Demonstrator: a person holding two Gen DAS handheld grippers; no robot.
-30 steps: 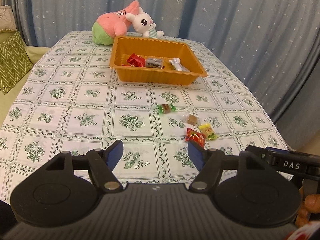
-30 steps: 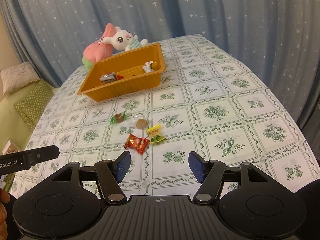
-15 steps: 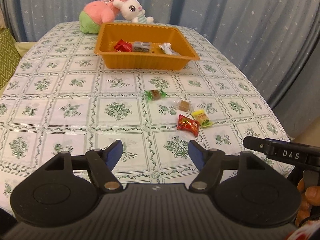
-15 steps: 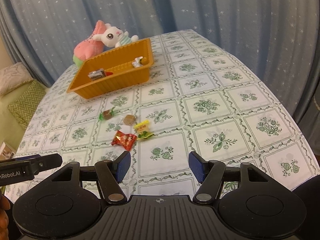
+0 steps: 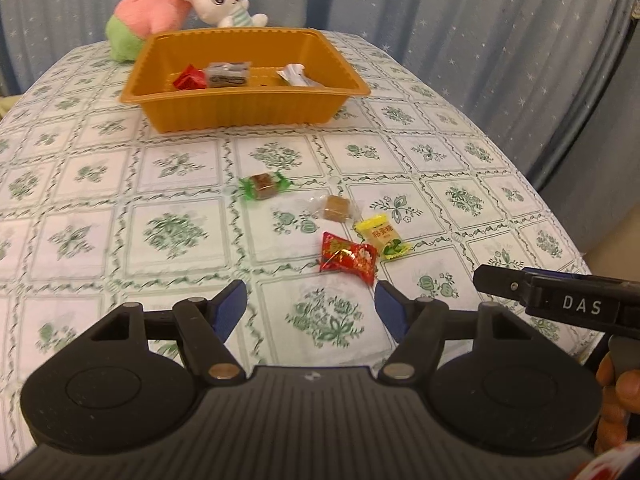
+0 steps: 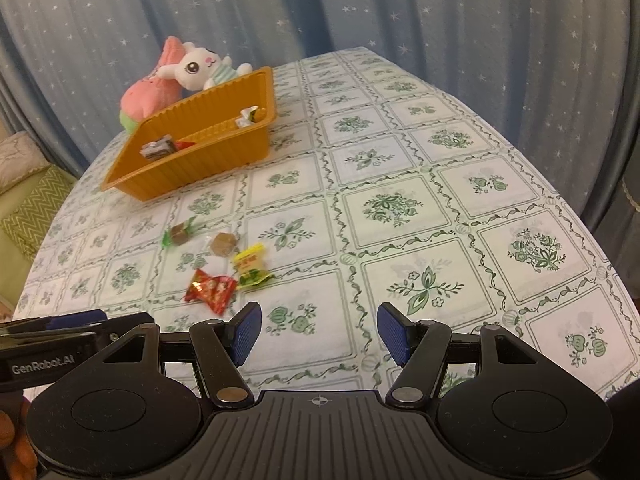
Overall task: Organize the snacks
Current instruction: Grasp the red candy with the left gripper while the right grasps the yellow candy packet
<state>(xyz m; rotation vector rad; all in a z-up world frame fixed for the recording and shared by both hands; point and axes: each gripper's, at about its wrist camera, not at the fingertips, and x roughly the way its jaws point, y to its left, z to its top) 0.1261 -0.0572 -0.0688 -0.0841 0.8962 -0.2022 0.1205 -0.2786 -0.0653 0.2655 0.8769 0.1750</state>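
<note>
Claws (image 5: 310,306) (image 6: 318,334) agape above candies (image 5: 347,258)

A tray (image 5: 240,108) sits toward the far end of the tabletop (image 5: 120,208), holding three snacks. Two stuffed toys (image 5: 180,4) lie behind it. Four candies (image 5: 332,224) lie in a loose cluster before it.

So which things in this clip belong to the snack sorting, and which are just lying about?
Belongs to the job:
orange tray, three snacks already inside
red candy
yellow candy
brown candy in clear wrap
green-wrapped candy
left claw and right claw, both open and empty

Just lying about:
white bunny plush
pink plush
green cushion
</note>
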